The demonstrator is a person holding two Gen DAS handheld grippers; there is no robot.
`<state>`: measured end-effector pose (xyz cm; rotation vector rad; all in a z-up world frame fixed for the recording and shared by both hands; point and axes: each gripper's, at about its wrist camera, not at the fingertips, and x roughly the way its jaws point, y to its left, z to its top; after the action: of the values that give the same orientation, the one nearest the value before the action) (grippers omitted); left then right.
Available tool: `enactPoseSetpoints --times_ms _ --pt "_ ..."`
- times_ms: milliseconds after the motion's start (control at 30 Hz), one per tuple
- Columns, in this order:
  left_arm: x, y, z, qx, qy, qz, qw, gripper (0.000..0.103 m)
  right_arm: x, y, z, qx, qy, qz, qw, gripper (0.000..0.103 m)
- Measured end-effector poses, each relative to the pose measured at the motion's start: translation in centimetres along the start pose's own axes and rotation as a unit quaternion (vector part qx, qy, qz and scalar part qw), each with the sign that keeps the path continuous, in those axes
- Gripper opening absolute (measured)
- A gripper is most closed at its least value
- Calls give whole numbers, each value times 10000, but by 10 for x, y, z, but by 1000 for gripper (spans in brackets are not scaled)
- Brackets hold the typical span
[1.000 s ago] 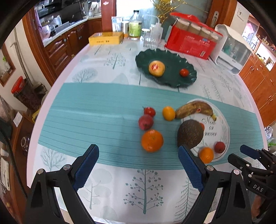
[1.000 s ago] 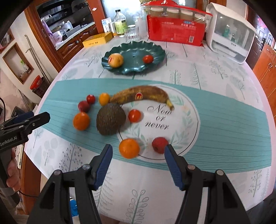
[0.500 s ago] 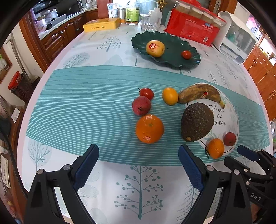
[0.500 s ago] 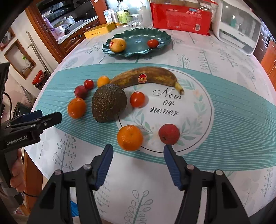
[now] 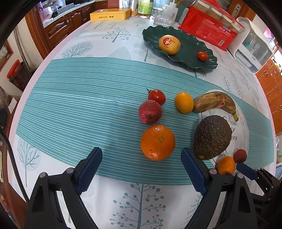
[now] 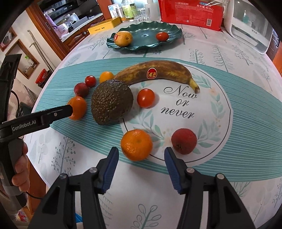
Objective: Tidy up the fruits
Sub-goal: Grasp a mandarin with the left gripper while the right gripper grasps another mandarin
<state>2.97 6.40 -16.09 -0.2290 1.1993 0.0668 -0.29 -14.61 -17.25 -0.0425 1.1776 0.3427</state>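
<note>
Left tongs (image 5: pixel 141 169) open, blue pads spread wide, hovering low over the near table edge; nothing between them. Large round orange (image 5: pixel 157 142) sits just ahead of the gap on the teal striped table runner (image 5: pixel 79 98). Right tongs (image 6: pixel 140 167) open too, empty, with a smaller orange mandarin (image 6: pixel 136 147) just in front of the gap and a red lychee-like fruit (image 6: pixel 183 141) beside the right pad.

Table (image 5: pixel 109 37) is round, covered in a white cloth printed with pale green trees, the runner across the middle, with a white circular "Now or never" print (image 6: pixel 178 104). On that print: a small red tomato (image 6: pixel 146 97) and the tip end of a brown overripe banana (image 6: pixel 156 72) with a red sticker. Dark bumpy avocado (image 6: pixel 112 101) lies on the print's left edge. Left of it, a dark red round fruit (image 5: pixel 150 111), a cherry tomato (image 5: pixel 156 96) touching it, and a small yellow-orange citrus (image 5: pixel 184 103) touching the banana.

Farther back, a dark green scalloped plate (image 6: pixel 146 37) holds a yellow stickered fruit (image 6: pixel 123 38) and a red tomato (image 6: pixel 162 36), well apart. Behind: red paper-cup pack (image 6: pixel 191 11), white appliance (image 6: pixel 250 28), glasses (image 6: pixel 142 16), bottle (image 5: pixel 144 8), yellow box (image 5: pixel 110 15). Brown wooden kitchen cabinets (image 5: pixel 58 30) behind left.
</note>
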Motion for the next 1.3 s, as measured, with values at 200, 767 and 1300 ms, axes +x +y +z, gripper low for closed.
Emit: enactPoseSetpoints --times_ms 200,767,1300 --pt "8 -6 5 -6 17 31 10000 89 4 -1 2 -46 28 20 10000 52" --pt "28 -13 7 37 203 -166 9997 49 15 8 6 -270 135 42 9995 40" --pt "15 -13 -2 -5 109 -164 9998 42 12 11 9 -334 175 120 9992 38"
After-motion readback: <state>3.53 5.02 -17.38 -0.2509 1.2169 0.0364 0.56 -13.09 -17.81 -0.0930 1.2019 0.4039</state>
